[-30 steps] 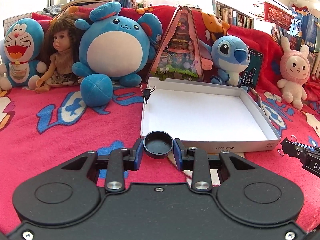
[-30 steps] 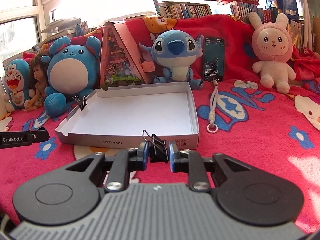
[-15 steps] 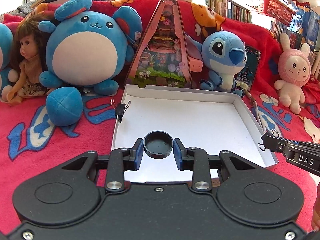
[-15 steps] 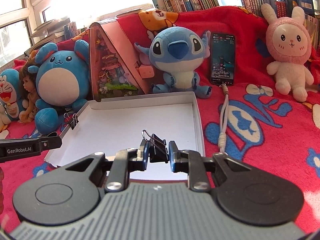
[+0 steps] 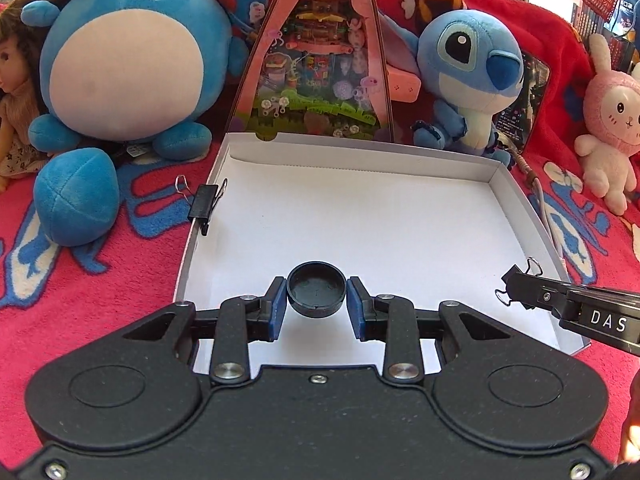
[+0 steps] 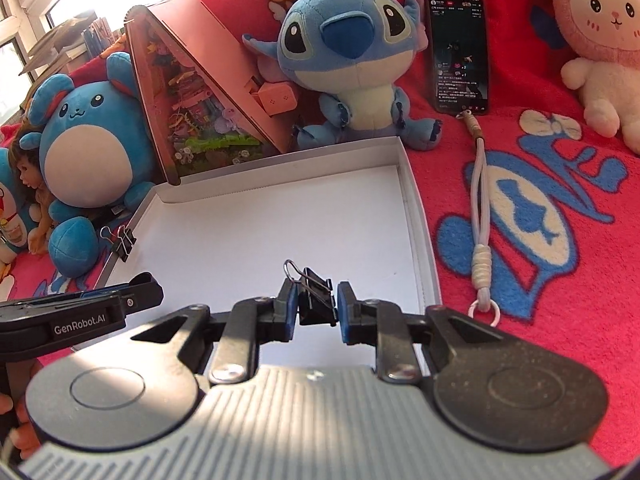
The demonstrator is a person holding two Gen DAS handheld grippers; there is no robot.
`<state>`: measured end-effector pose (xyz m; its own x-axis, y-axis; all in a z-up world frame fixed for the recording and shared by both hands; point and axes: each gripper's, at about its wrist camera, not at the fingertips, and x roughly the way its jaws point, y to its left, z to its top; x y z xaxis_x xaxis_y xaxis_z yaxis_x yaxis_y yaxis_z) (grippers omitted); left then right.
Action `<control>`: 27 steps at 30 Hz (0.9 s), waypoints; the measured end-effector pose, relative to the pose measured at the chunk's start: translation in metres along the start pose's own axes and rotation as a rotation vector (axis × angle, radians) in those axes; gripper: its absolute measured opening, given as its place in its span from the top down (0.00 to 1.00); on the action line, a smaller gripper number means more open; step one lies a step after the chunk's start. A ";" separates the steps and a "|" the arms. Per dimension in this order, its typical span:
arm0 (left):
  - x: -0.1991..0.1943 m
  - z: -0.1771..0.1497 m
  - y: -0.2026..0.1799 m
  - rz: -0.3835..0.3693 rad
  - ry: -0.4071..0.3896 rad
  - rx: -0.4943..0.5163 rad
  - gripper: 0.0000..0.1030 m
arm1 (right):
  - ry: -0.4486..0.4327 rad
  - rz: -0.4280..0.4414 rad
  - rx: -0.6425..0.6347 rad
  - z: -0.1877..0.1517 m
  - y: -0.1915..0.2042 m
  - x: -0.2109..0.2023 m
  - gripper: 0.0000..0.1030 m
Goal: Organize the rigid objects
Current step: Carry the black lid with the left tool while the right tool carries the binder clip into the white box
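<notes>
My left gripper [image 5: 317, 304] is shut on a round black cap [image 5: 317, 295] and holds it over the near left part of the white shallow box [image 5: 360, 168]. My right gripper [image 6: 316, 310] is shut on a black binder clip [image 6: 316, 295] and holds it over the box's [image 6: 280, 164] near right part. The right gripper's tip with the clip also shows at the right of the left wrist view [image 5: 520, 286]. The left gripper's tip shows at the left of the right wrist view [image 6: 136, 298]. Another black binder clip [image 5: 205, 204] is clamped on the box's left wall [image 6: 120, 242].
Plush toys line the back: a blue round one [image 5: 120, 60], Stitch [image 5: 468, 72], a pink rabbit [image 5: 612, 120], a doll [image 5: 12, 92]. A pink triangular toy house [image 5: 320, 60] stands behind the box. A phone [image 6: 458, 52] with a strap [image 6: 480, 208] lies right on the red blanket.
Both grippers have moved forward over the box, each still holding its object. The box and the toys look nearer.
</notes>
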<state>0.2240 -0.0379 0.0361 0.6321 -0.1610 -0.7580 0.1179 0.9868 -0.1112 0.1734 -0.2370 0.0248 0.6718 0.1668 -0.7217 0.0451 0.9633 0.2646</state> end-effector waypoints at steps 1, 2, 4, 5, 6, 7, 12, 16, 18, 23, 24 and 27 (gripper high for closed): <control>0.002 0.000 -0.001 0.001 0.003 0.001 0.70 | 0.008 0.002 0.001 0.000 0.000 0.003 0.76; 0.003 -0.001 -0.002 0.002 0.004 0.005 0.70 | 0.013 0.005 0.003 0.000 0.000 0.006 0.75; 0.006 -0.002 -0.004 0.006 0.005 0.011 0.70 | 0.021 0.009 0.008 0.000 0.000 0.011 0.75; 0.007 -0.003 -0.005 0.009 0.006 0.014 0.70 | 0.026 0.011 0.012 0.000 0.000 0.014 0.75; 0.008 -0.004 -0.006 0.009 0.007 0.017 0.70 | 0.029 0.011 0.014 -0.001 0.001 0.016 0.75; 0.009 -0.004 -0.007 0.008 0.009 0.021 0.70 | 0.031 0.009 0.015 -0.002 0.001 0.018 0.75; 0.012 -0.008 -0.010 0.009 0.016 0.029 0.70 | 0.038 0.007 0.011 -0.003 0.004 0.023 0.75; 0.015 -0.010 -0.010 0.012 0.020 0.033 0.70 | 0.042 0.004 0.004 -0.003 0.006 0.025 0.75; 0.015 -0.010 -0.011 0.016 0.017 0.037 0.70 | 0.045 0.001 0.001 -0.004 0.006 0.027 0.75; 0.016 -0.012 -0.013 0.022 0.017 0.047 0.70 | 0.047 -0.002 -0.007 -0.005 0.007 0.029 0.75; 0.016 -0.012 -0.013 0.024 0.016 0.051 0.70 | 0.047 -0.004 -0.011 -0.005 0.008 0.029 0.75; 0.016 -0.012 -0.014 0.028 0.015 0.056 0.70 | 0.049 -0.005 -0.015 -0.005 0.009 0.029 0.75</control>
<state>0.2234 -0.0544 0.0178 0.6244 -0.1329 -0.7697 0.1437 0.9881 -0.0540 0.1898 -0.2228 0.0026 0.6349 0.1722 -0.7532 0.0368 0.9670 0.2520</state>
